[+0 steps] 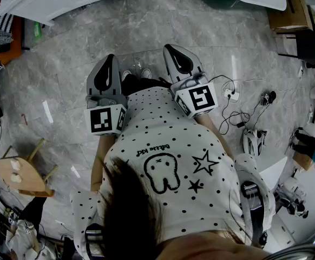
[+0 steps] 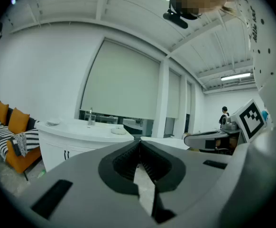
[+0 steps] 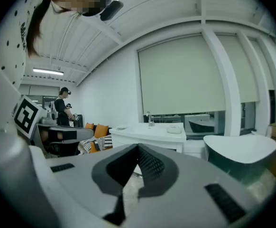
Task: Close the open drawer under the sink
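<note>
Both tongs are pressed together with nothing between their jaws. The left gripper (image 1: pixel 110 59) and the right gripper (image 1: pixel 171 50) are held side by side in front of the person's dotted shirt (image 1: pixel 168 145). They point to the far side of the room and only a little downward, over the grey floor (image 1: pixel 146 20). The white sink cabinet (image 1: pixel 65 1) stands far and to the left of them, well apart, so the left gripper is the nearer one, though not by much. The long front of the cabinet runs slanted across the far left corner, with the faucet (image 2: pixel 90 115) on top and small dark handles (image 2: pixel 66 154) on the front. From here I cannot tell which drawer is open; the front is too small in every view. In my judgement the person must first walk toward the far left and lower the hands before any push is possible.
</note>
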Tool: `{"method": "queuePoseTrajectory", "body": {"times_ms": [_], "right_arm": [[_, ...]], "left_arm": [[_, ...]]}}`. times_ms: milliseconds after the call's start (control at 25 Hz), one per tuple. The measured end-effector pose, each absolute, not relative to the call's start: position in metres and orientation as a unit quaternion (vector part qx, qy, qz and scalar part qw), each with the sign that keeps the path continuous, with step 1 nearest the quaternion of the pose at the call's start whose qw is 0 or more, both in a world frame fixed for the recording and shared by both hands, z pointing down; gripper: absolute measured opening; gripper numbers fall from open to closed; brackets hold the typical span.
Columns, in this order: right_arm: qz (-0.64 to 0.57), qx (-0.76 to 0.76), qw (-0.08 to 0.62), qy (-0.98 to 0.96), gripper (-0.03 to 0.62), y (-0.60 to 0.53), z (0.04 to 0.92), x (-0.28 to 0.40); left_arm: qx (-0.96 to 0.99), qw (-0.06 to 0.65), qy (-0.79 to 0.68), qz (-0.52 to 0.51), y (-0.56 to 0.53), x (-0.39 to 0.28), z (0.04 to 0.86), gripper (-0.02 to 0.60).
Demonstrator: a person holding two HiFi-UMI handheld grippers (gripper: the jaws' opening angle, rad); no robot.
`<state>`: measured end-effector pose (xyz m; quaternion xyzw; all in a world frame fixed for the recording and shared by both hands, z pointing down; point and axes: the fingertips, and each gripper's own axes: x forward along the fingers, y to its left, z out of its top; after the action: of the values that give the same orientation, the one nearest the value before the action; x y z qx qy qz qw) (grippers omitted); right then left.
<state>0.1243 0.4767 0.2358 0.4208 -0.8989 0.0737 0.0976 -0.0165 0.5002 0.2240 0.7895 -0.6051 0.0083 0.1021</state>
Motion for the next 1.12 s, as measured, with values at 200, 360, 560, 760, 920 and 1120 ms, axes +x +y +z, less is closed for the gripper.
{"method": "queuePoseTrajectory", "body": {"times_ms": [200, 360, 560, 760, 920, 1120], "right_arm": [[0.068, 0.417, 0.097, -0.901, 0.015, 0.477, 0.237, 0.126], [0.068, 0.421, 0.094, -0.9, 0.015, 0.478, 0.235, 0.13], [0.067, 0.423, 0.091, -0.899, 0.015, 0.479, 0.235, 0.133], [0.062, 0.42, 0.09, -0.901, 0.015, 0.477, 0.234, 0.136], [0.059, 0.414, 0.087, -0.904, 0.015, 0.479, 0.231, 0.14], [0.07, 0.405, 0.076, -0.908, 0.015, 0.479, 0.232, 0.145]], "left_arm": [[0.789, 0.115, -0.603, 0.001, 0.5, -0.011, 0.228, 0.006], [0.794, 0.117, -0.597, 0.014, 0.505, -0.003, 0.227, 0.006], [0.8, 0.105, -0.591, 0.019, 0.505, 0.003, 0.226, 0.006], [0.797, 0.105, -0.595, 0.019, 0.505, 0.005, 0.226, 0.006], [0.793, 0.108, -0.599, 0.016, 0.505, 0.009, 0.224, 0.006], [0.793, 0.116, -0.597, 0.023, 0.508, 0.016, 0.229, 0.006]]}}
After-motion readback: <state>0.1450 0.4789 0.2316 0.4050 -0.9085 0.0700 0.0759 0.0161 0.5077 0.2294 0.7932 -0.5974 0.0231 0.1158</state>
